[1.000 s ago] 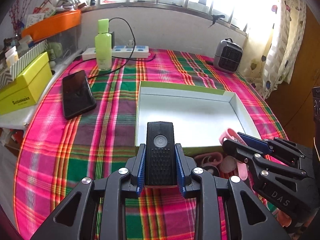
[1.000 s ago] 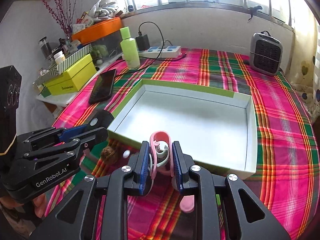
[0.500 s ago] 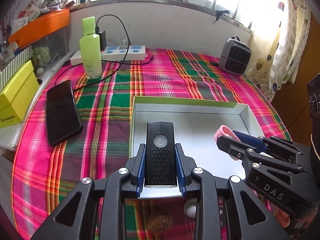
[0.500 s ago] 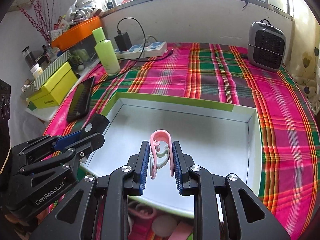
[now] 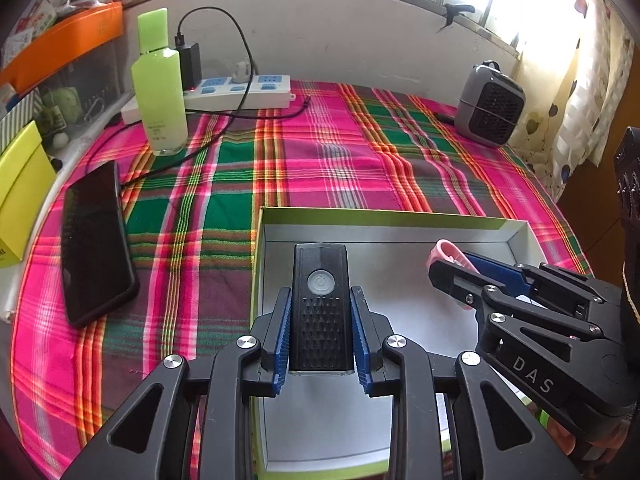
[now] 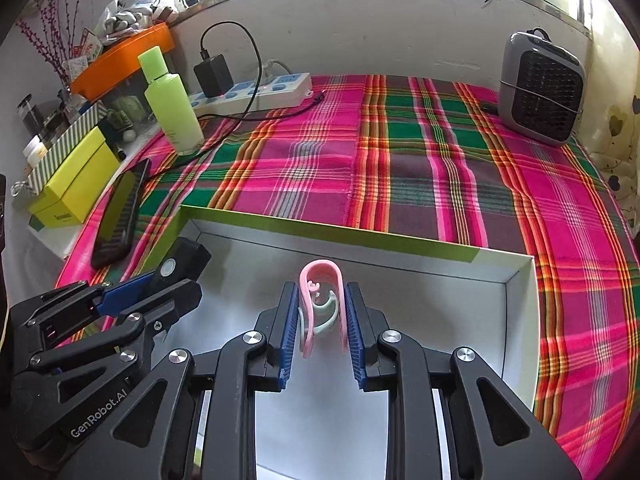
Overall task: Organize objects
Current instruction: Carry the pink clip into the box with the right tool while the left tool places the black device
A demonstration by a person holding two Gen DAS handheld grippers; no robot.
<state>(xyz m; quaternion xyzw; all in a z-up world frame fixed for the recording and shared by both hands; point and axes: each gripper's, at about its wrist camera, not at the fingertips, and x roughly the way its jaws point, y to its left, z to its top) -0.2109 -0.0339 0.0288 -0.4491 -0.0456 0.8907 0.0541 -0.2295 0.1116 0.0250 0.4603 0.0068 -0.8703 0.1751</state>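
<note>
My left gripper (image 5: 321, 308) is shut on a black rectangular device (image 5: 320, 300) with a round power button, held over the left part of a shallow white box with a green rim (image 5: 380, 216). My right gripper (image 6: 322, 312) is shut on a pink plastic clip (image 6: 320, 280) with a pale green piece inside it, over the same box (image 6: 328, 232). Each gripper shows in the other's view: the right one (image 5: 452, 268) beside the left, the left one (image 6: 176, 272) with the black device (image 6: 184, 258) at the box's left wall.
A plaid cloth (image 5: 320, 160) covers the table. A black phone (image 5: 96, 240), green bottle (image 5: 160, 84), power strip with charger and cable (image 5: 240, 92) and small grey heater (image 5: 490, 106) lie around the box. Yellow boxes (image 6: 76, 180) and an orange tray (image 6: 120, 56) stand left.
Both grippers have moved forward from the near edge of the box to over its inside, each still holding its object. Small items on the cloth before the box have dropped out of view.
</note>
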